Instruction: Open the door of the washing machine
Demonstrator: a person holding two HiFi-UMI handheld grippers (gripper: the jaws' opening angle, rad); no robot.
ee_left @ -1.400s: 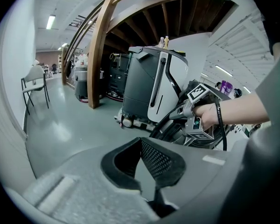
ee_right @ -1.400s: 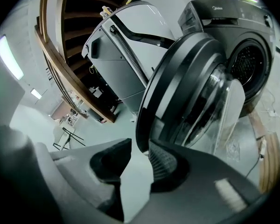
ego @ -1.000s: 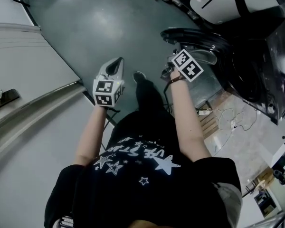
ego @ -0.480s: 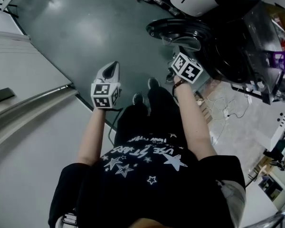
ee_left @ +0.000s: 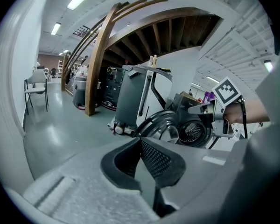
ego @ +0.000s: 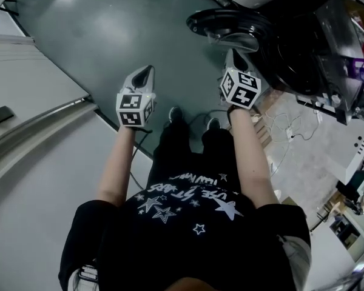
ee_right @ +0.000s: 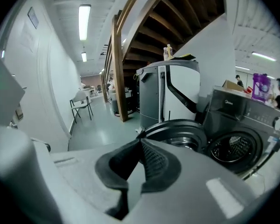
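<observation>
Standing wide open, the round dark glass door (ego: 227,26) of the dark grey washing machine (ego: 303,59) sits just ahead of the right hand-held gripper (ego: 232,54), jaws closed and empty. The left hand-held gripper (ego: 145,71), also closed on nothing, hovers well apart.

The floor (ego: 121,35) is smooth and grey-green, shiny in spots. The washing machine (ego: 309,59) stands on it at the right, with white cables (ego: 284,132) lying near it. A chair (ee_left: 37,85) stands far off.
</observation>
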